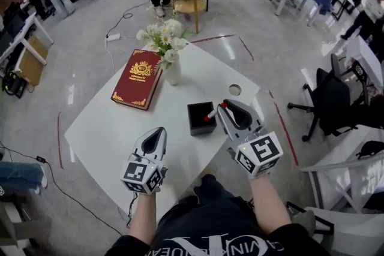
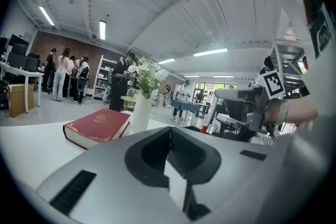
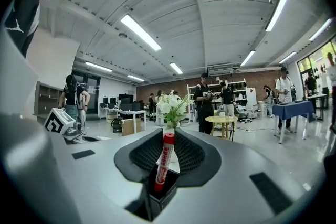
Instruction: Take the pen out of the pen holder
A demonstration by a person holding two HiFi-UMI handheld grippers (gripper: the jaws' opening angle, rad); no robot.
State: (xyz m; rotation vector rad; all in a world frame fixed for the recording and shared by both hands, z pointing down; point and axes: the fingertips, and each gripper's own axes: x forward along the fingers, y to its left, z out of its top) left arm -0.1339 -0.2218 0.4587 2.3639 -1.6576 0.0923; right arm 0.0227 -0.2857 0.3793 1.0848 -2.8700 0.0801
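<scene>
Pen (image 3: 164, 161), print illegible, gripped by right hand-held gripper (image 1: 222, 107)

We are looking at a red pen (image 3: 164, 161) that is wearing a white label. The pen holder (image 1: 201, 119) is showing black all over. The left gripper (image 1: 160, 130) and the right gripper (image 1: 224, 107) are shining silver-grey with black pads (image 3: 144, 153), and their marker cubes (image 1: 143, 175) are showing black-and-white square patterns. The book (image 1: 137, 79) is glowing dark red with curly gold patterns. The vase (image 1: 173, 74) is looking white, and the flowers (image 1: 161, 33) are showing white with green leaves. The table (image 1: 102, 129) is looking white. The floor (image 1: 84, 63) is showing grey with red lines.
</scene>
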